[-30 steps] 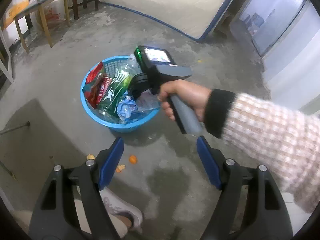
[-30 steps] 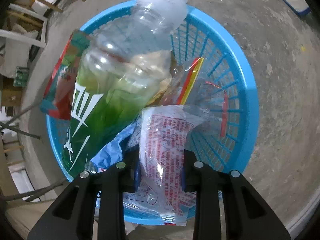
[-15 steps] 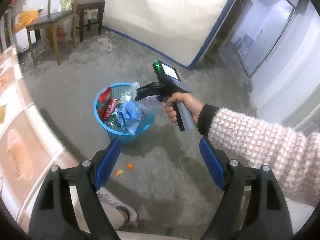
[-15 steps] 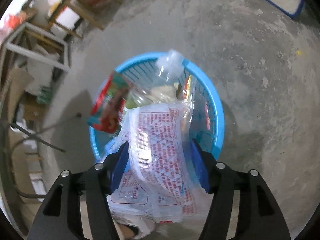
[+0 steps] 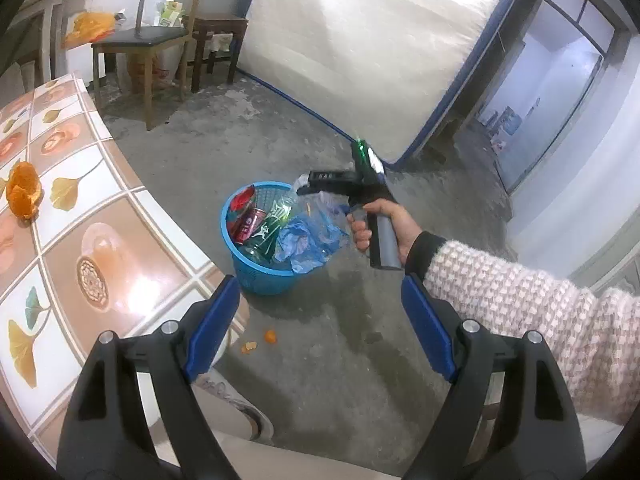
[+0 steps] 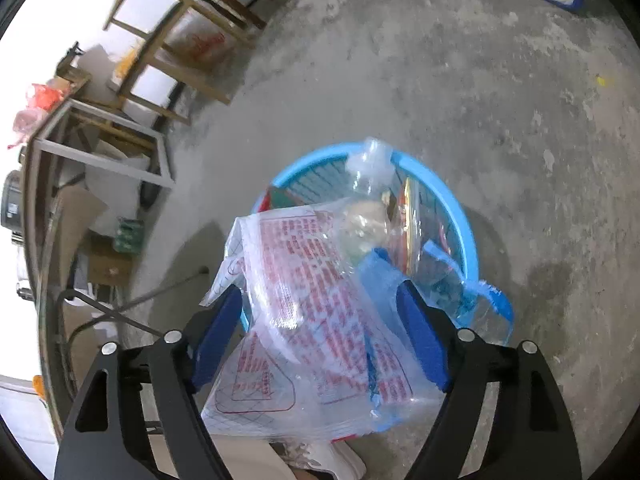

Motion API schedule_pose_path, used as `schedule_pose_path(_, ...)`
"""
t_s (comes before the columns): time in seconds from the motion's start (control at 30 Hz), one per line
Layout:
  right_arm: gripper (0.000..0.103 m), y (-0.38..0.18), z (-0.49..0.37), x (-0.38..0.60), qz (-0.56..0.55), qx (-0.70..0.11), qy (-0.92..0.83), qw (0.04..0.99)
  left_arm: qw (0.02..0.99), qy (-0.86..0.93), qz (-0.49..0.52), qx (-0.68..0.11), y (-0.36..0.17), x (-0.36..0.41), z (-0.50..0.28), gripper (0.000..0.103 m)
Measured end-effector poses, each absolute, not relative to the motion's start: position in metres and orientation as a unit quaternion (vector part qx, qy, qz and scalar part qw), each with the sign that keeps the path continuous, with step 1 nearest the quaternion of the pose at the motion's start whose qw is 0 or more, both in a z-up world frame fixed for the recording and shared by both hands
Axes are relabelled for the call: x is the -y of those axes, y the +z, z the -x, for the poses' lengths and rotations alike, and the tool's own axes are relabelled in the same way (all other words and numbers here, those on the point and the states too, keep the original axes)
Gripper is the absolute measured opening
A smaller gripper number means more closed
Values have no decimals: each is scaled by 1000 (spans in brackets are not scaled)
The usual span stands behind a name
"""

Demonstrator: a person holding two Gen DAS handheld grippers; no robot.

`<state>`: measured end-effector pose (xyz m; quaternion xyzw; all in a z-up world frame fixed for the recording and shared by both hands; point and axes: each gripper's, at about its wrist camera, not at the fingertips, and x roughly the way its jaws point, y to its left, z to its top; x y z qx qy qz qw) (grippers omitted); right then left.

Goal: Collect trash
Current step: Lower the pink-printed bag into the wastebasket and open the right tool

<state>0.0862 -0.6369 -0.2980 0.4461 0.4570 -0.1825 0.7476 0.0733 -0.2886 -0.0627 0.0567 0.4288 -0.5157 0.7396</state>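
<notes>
A blue plastic basket (image 5: 256, 280) (image 6: 448, 200) stands on the concrete floor, filled with a green-labelled bottle (image 5: 272, 224), a red can (image 5: 248, 226), wrappers and a blue plastic bag (image 5: 300, 240). My right gripper (image 6: 318, 294) (image 5: 320, 184) hovers over the basket and its jaws are opening. A clear bag with red print (image 6: 304, 280) lies loose between them, sagging toward the basket, and the pads do not press on it. My left gripper (image 5: 318, 284) is open and empty, well back from the basket and above it.
A tiled table (image 5: 80, 240) with an orange peel (image 5: 24, 192) on it is at the left. Small peel bits (image 5: 271, 336) lie on the floor by a shoe (image 5: 240, 404). Behind are a wooden chair (image 5: 156, 36) and a leaning mattress (image 5: 360, 40).
The right jaws went from shut on the printed bag to wide apart while rising off the basket. The left gripper lifted and drew back, bringing the tiled table into view.
</notes>
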Motion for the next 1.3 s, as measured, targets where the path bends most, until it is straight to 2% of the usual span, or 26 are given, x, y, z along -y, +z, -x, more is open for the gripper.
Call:
schedule_pose_path(0.17,85,-307,-97,631,-397,-502,-200,742,742,-509,-46,-434,-65,284,-80,79)
schedule_pose_path(0.33,87,-300,-94,629,-375,-507,-204,749,744,-506,-39,-435,-64,282,-84,79)
schedule_pose_path(0.47,93,-283,-88,626,-376,-488,-181,767,742,-505,-32,-440,-67,281,-89,80)
schedule_pose_path(0.7,94,-267,-89,621,-370,-478,-163,780,739,-505,-28,-444,-68,281,-91,80)
schedule_pose_path(0.93,94,-234,-62,627,-394,-401,-157,812,741,-507,-24,-439,-69,277,-98,80)
schedule_pose_path(1.0,86,-232,-53,632,-399,-394,-184,808,741,-508,-21,-439,-68,276,-100,80)
schedule_pose_path(1.07,59,-244,-47,638,-410,-415,-214,784,741,-510,-18,-436,-67,275,-99,80)
schedule_pose_path(1.1,51,-253,-47,640,-414,-428,-225,772,741,-512,-18,-434,-66,275,-99,80)
schedule_pose_path(1.13,36,-259,-48,642,-415,-438,-231,763,741,-514,-18,-433,-65,275,-99,80)
schedule_pose_path(1.17,26,-270,-51,643,-415,-454,-239,752,741,-515,-19,-431,-64,275,-98,80)
schedule_pose_path(1.27,11,-293,-63,639,-404,-490,-236,736,740,-516,-20,-430,-64,274,-98,80)
schedule_pose_path(1.3,8,-305,-71,636,-393,-514,-235,725,740,-516,-20,-431,-64,274,-98,80)
